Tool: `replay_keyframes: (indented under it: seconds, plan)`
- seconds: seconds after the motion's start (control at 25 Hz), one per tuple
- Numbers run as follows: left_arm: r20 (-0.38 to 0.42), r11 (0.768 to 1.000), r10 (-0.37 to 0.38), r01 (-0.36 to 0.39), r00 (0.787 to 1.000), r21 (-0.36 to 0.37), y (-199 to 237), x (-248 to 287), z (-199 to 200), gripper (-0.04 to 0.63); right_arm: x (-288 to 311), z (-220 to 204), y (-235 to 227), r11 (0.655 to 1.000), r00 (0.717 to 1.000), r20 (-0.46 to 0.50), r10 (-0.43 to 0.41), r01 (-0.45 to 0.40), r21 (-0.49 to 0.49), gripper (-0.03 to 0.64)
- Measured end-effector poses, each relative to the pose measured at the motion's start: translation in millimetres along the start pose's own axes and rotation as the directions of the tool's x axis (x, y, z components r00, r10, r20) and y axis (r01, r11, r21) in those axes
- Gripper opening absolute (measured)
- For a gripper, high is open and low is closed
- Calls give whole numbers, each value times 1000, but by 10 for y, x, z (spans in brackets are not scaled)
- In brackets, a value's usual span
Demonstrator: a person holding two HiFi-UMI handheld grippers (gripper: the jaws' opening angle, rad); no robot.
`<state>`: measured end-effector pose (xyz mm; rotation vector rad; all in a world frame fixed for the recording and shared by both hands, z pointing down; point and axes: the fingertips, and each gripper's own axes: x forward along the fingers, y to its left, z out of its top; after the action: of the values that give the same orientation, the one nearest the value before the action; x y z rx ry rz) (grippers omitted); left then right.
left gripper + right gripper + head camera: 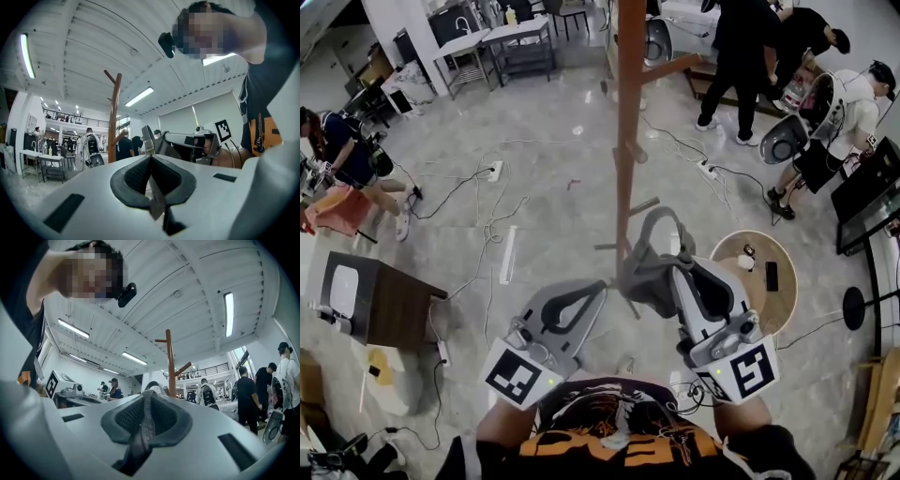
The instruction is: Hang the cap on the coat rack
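Note:
The wooden coat rack (pixel 628 112) rises just ahead of me, with short pegs sticking out of its pole. A grey cap (pixel 652 267) hangs beside the pole's lower part, with my right gripper (pixel 672 272) shut on its fabric (pixel 143 437). My left gripper (pixel 598 286) is close on the cap's left, its jaws pinched on a thin strip (pixel 157 201) that looks like the cap's strap. In the left gripper view the rack (pixel 114 122) stands beyond the cap (pixel 161 145) and the right gripper (pixel 197 143). The right gripper view shows the rack (pixel 170 362) straight ahead.
A round wooden table (pixel 787 281) stands to the right, and a dark brown cabinet (pixel 389 305) to the left. Cables and power strips (pixel 487 225) lie across the floor. People (pixel 741 56) work at the back right, and another person (pixel 342 159) is at the left.

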<state>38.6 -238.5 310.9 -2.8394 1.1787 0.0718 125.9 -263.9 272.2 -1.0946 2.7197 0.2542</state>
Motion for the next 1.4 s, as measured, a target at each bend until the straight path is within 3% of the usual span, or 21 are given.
replay_keyframes:
  seconds: [0.56,1.4]
  plan:
    - [17,999,-36,36,999,-7,676,-53,-33,23,732,14,-176,993,995,18,-99,100,-65,52]
    - [3,1000,-11,12,1000,-22,1053,-248,-96,23,1303,-511,-566,979,977,-75,-198,194,-59,52]
